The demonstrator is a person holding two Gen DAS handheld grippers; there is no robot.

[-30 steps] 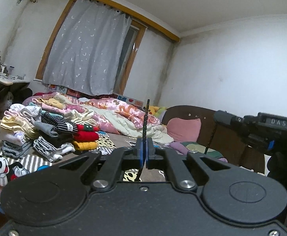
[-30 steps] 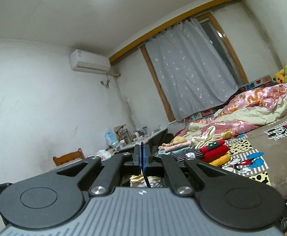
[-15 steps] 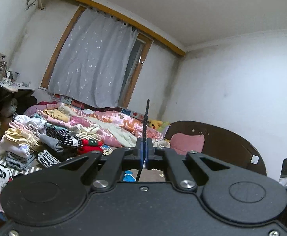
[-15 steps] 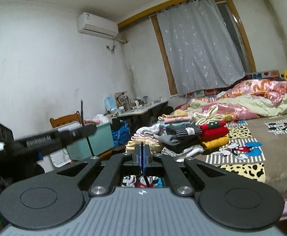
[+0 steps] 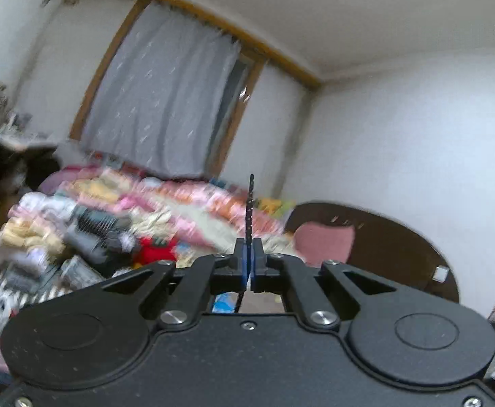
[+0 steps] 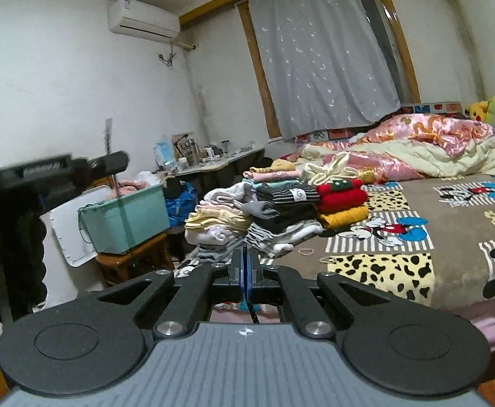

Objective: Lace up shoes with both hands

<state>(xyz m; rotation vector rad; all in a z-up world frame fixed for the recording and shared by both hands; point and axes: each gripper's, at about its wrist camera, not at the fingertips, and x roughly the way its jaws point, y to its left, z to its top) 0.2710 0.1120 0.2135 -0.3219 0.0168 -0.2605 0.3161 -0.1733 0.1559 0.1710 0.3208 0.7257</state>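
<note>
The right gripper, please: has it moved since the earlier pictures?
Yes. The right gripper has tipped downward: the air conditioner sits higher in its view, and more bed shows.

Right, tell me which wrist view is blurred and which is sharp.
Left wrist view: room smeared by motion blur, yet the left gripper and its pinched lace stay crisp. Right wrist view: sharp bed and folded clothes, fisheye-bowed walls; only the other gripper at left is blurred.

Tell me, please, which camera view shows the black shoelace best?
The left wrist view: the black shoelace rises clearly above the closed jaws against the wall. The right wrist view shows only a short piece hanging under its jaws.
</note>
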